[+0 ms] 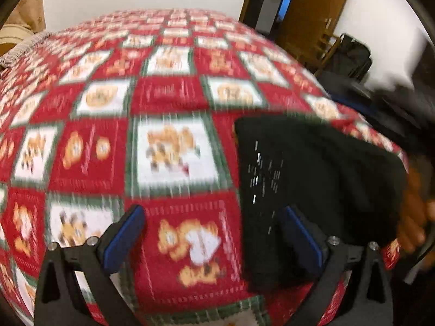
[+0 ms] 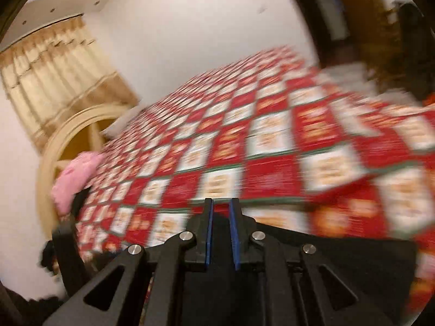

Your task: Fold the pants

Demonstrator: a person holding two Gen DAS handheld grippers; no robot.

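The left gripper (image 1: 210, 240) hangs wide and empty over the bed (image 1: 168, 95). Black pants (image 1: 320, 179), already folded, lie near the bed's right edge: soft, light, best pinched at a corner. The right gripper (image 2: 221, 233) is narrowed, apparently pinching them.

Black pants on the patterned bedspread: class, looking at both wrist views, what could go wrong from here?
1. The black pants lie near the edge of the bedspread; a nudge might slide them off.
2. The left gripper is open, its right finger over the fabric, so it could snag and undo the fold.
3. Both views are motion-blurred; the right gripper, nearly closed, could drag cloth.
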